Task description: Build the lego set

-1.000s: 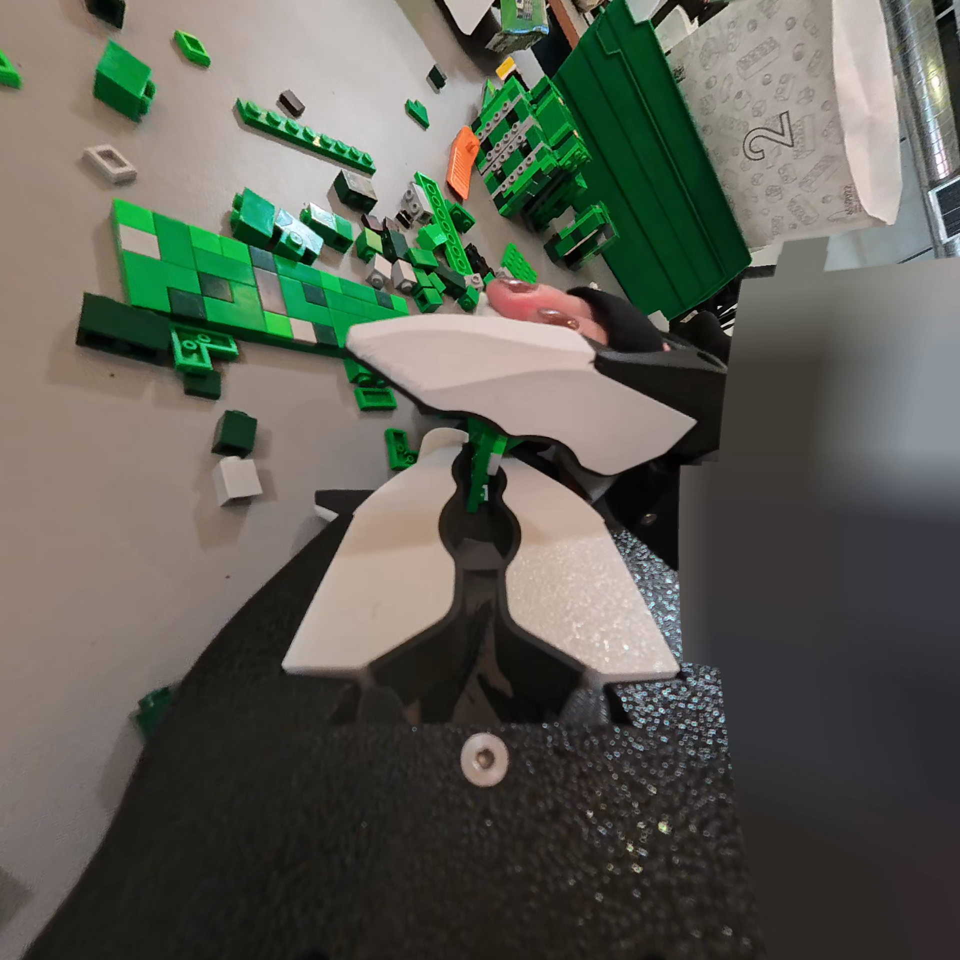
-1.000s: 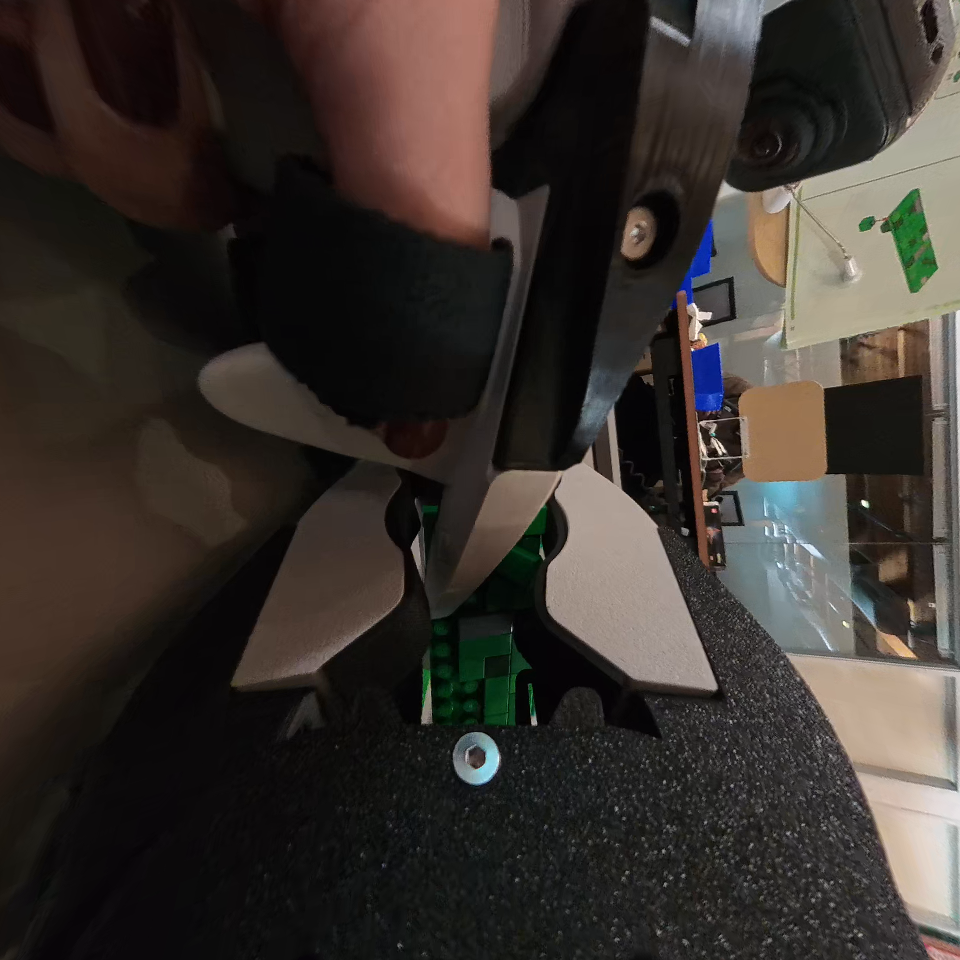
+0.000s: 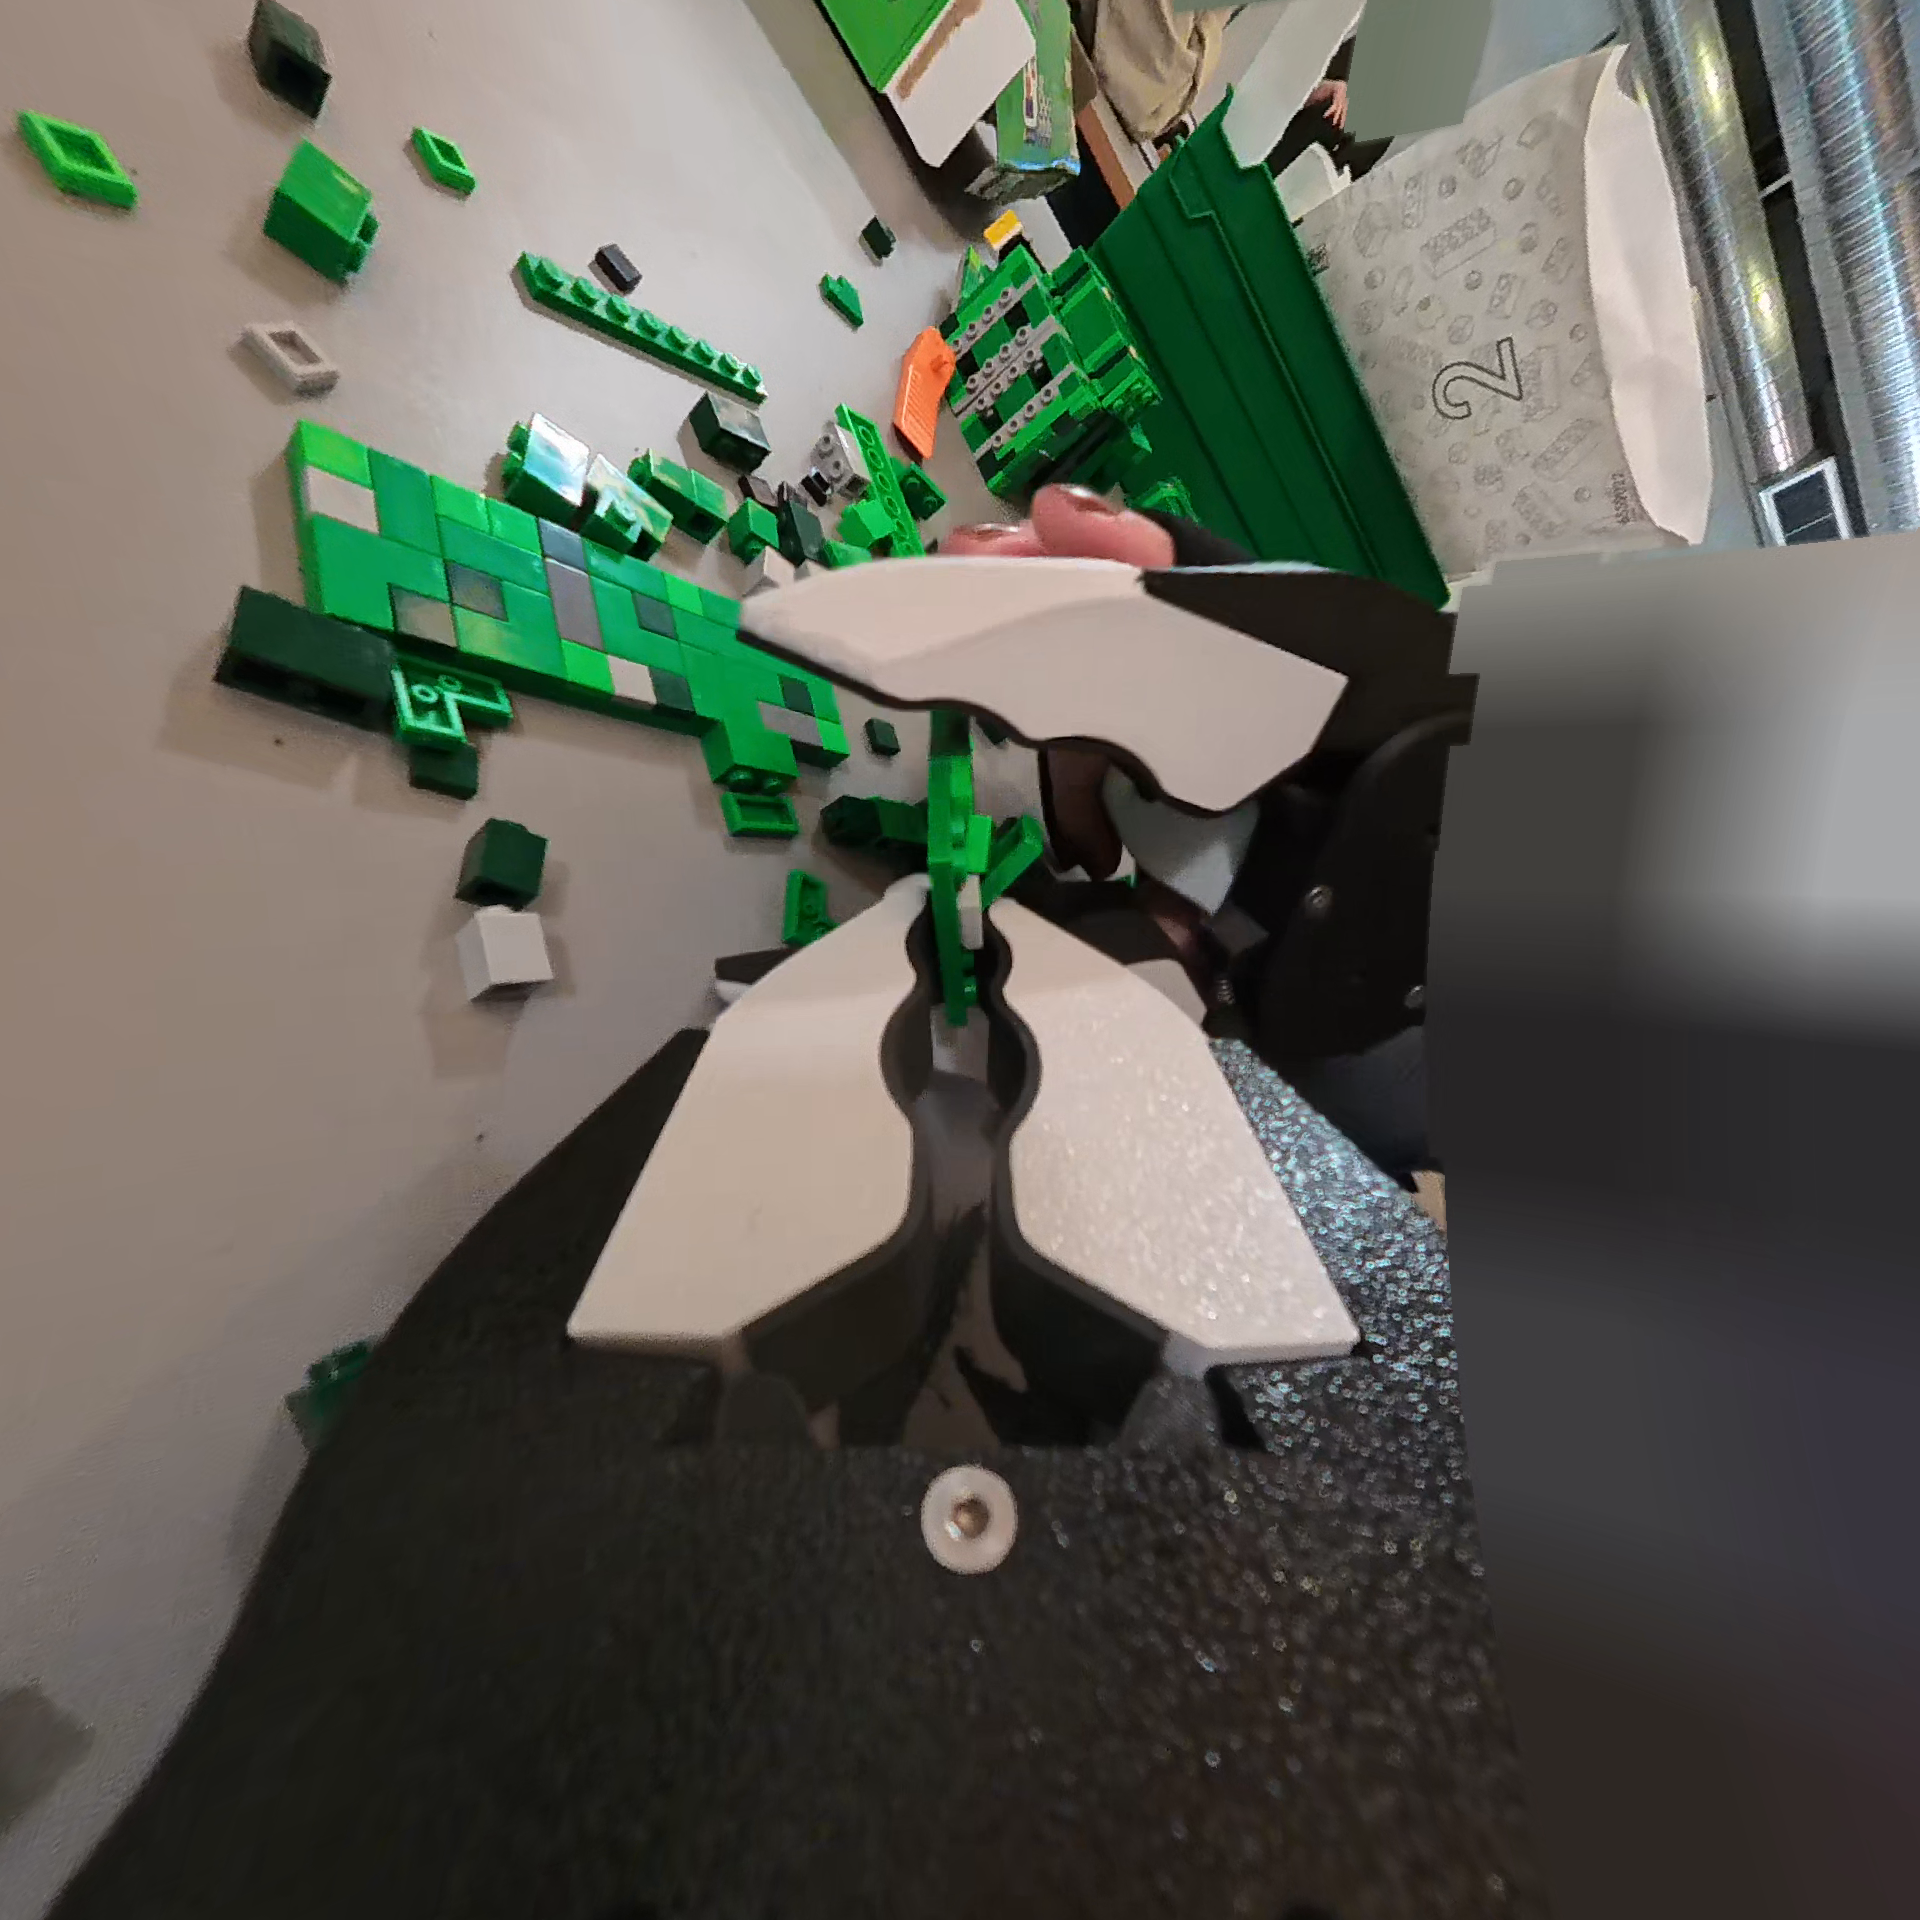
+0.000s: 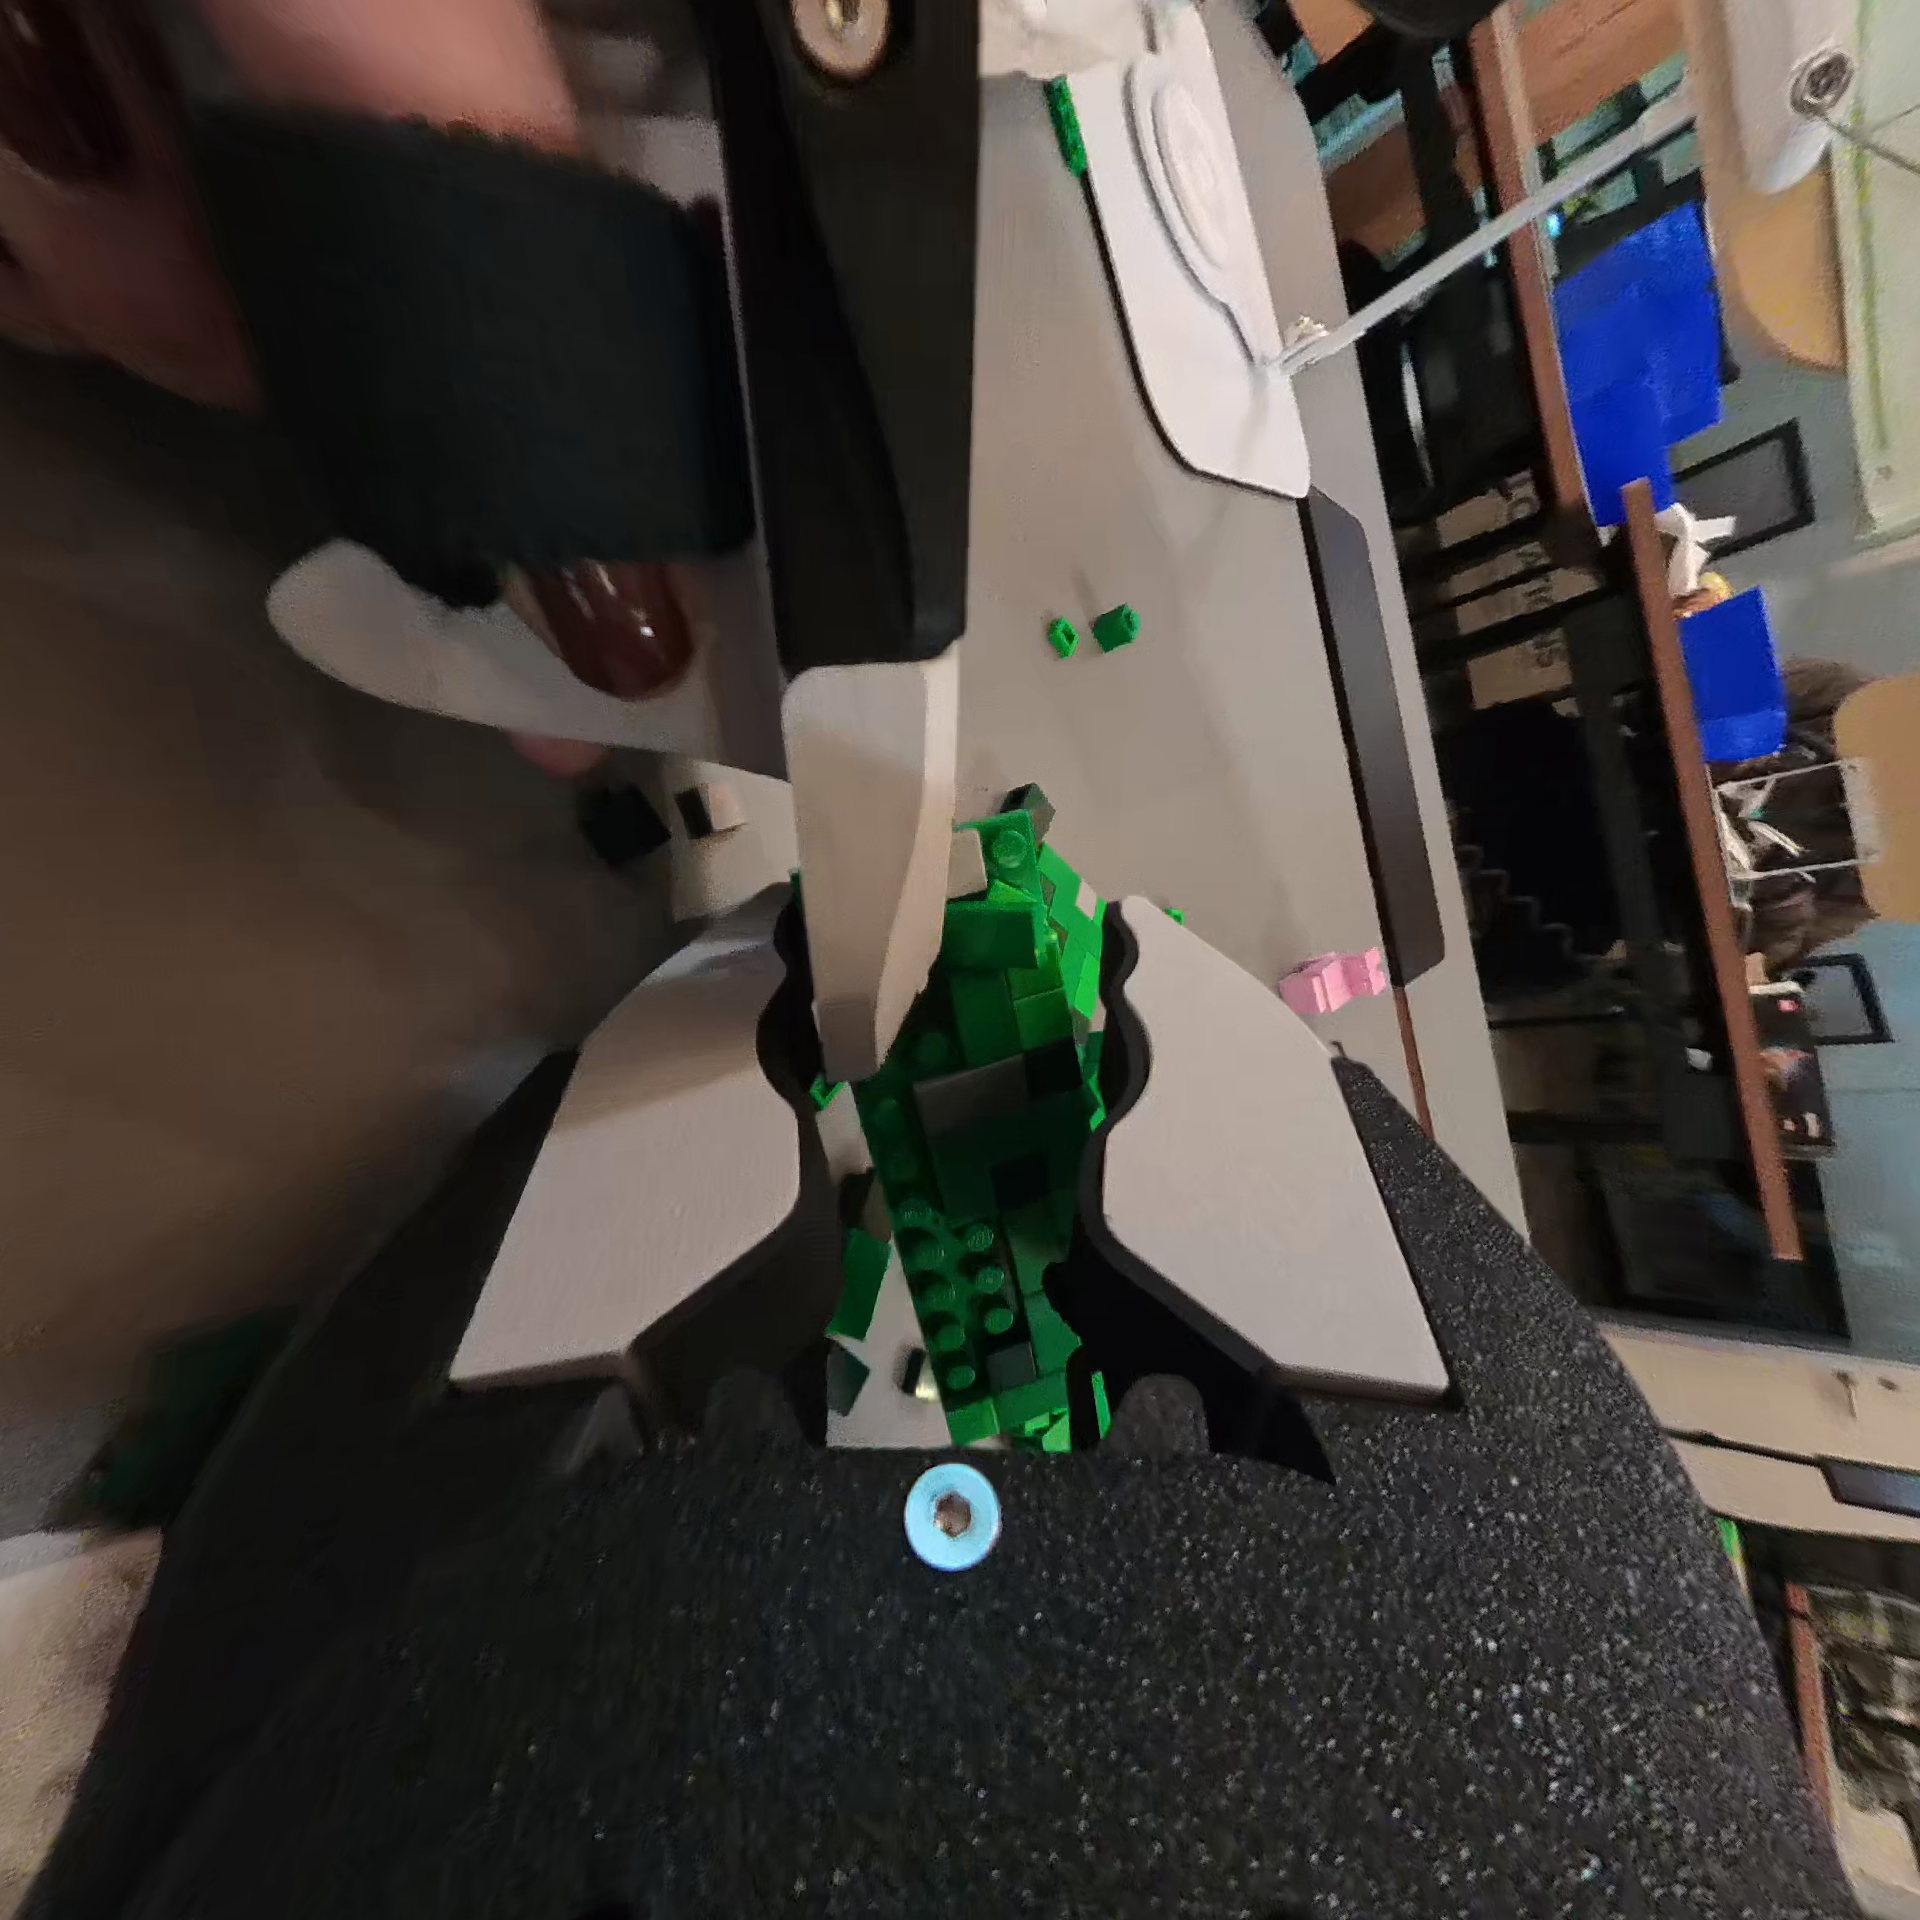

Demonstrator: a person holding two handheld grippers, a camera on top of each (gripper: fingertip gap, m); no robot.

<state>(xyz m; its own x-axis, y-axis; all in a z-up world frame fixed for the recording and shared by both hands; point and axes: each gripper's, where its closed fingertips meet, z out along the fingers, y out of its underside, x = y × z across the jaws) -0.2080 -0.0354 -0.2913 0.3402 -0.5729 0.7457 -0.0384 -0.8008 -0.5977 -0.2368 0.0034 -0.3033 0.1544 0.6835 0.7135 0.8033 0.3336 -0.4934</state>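
Observation:
A small green lego assembly [image 3: 951, 831] of plates and tiles is held edge-on above the grey table [image 3: 208, 1091]. My left gripper [image 3: 951, 904] is shut on its near edge. My right gripper reaches in from the right, held by a hand, and its white finger [image 3: 1039, 644] lies across the assembly's far end. In the right wrist view the assembly [image 4: 987, 1143] fills the gap between my right gripper's [image 4: 956, 925] fingers. The left gripper's white finger [image 4: 862, 862] presses against the assembly's left face.
A flat green mosaic panel [image 3: 551, 592] lies on the table among several loose green, grey and white bricks. Behind it are an orange brick separator [image 3: 920, 400], a built green block [image 3: 1039, 384], a green bin [image 3: 1226, 395] and a white paper bag [image 3: 1507, 312]. A pink piece [image 4: 1335, 982] lies farther off. Spacing between my two grippers at the tips: around 4 cm. The right tips stand about 20 cm off the pink piece [image 4: 1335, 982].
The two grippers have drawn a little apart, and more of the green assembly now shows between them. Both still hold it.

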